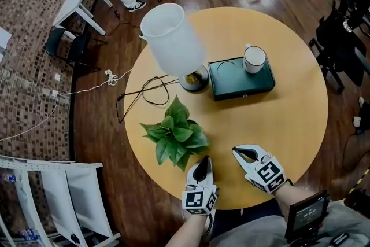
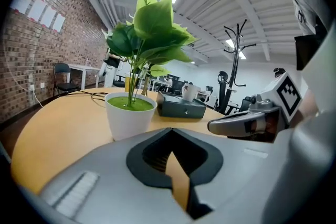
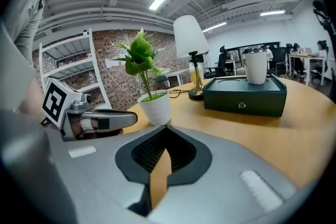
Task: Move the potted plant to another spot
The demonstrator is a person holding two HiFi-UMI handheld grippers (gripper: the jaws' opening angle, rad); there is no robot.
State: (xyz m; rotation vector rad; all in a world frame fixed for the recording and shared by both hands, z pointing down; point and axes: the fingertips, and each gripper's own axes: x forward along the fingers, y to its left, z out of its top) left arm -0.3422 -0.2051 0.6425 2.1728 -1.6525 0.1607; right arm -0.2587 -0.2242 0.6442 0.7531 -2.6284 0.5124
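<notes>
The potted plant (image 1: 176, 135) stands upright on the round surface (image 1: 289, 124), towards its near left side, just ahead of my left gripper (image 1: 202, 166) and apart from it. My right gripper (image 1: 247, 154) hangs beside the left one, further from the plant. Both have their jaws closed together with nothing between them, so I judge that I am at the approach, before any grasp.

The next move calls for parting the jaws of one gripper, most likely the left. I must bring them low round the wall of the white pot (image 2: 128, 118), under the leaves, clamp, and lift it level so that it does not tip.

The pot holds the leafy stems above a bright green filling. Well beyond it sits a dark green box (image 1: 240, 81) with a white mug (image 1: 254, 59) on its lid. The mug looks empty, though I cannot be sure from here. A lamp (image 1: 172, 40) stands between plant and box, its cable (image 1: 147, 92) trailing off the surface.
</notes>
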